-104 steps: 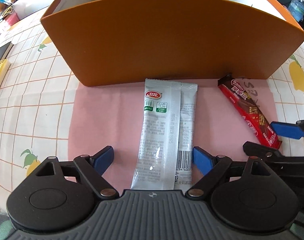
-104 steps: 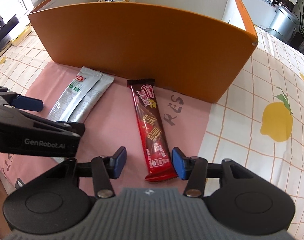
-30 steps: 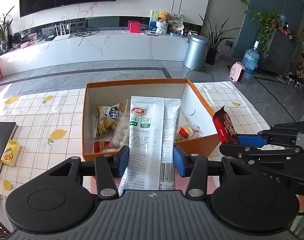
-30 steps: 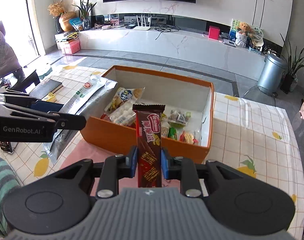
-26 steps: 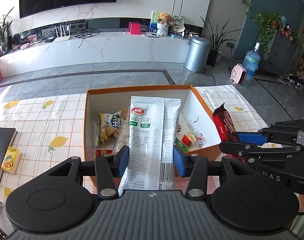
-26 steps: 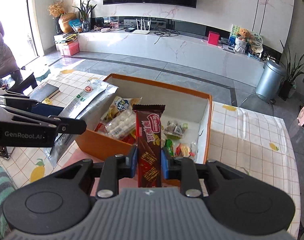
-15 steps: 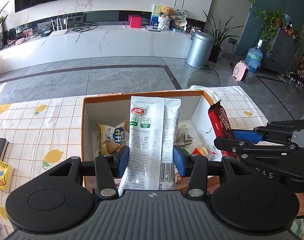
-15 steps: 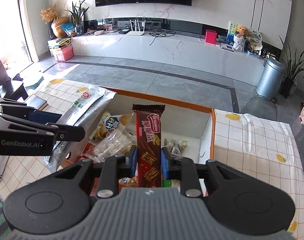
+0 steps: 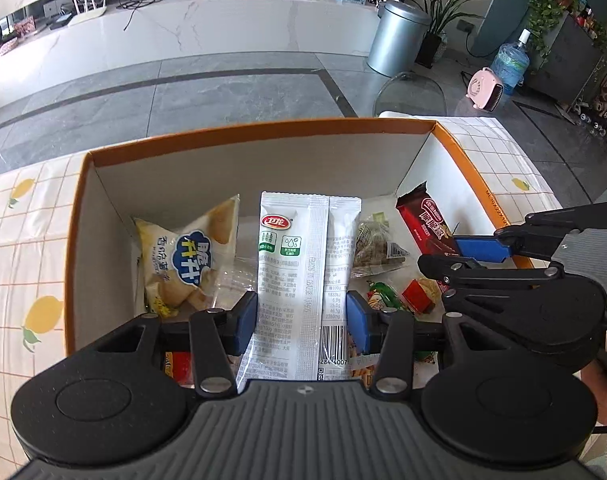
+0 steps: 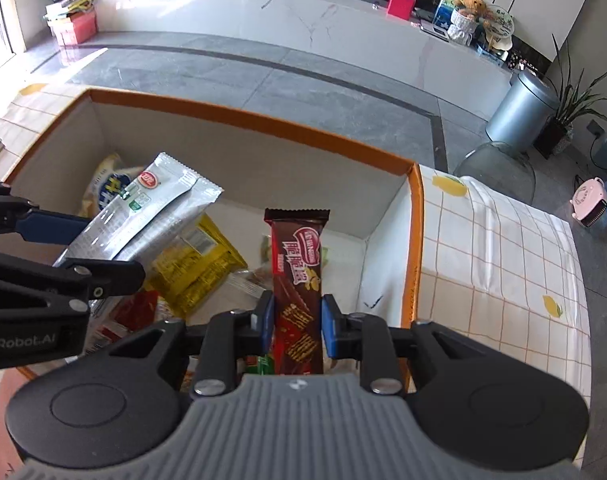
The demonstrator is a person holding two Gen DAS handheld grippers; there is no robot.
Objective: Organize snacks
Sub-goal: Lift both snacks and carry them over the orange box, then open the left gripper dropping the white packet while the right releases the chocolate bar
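The silver packet (image 9: 309,280) is hiding the box floor behind it, and its lower end is disappearing under the left gripper (image 9: 302,322) body. The chocolate bar (image 10: 297,292) is covering snacks beneath; small wrappers there are staying too blurred to identify.

White sachet (image 9: 303,264) and chocolate bar (image 10: 297,280) above orange box (image 9: 263,132)
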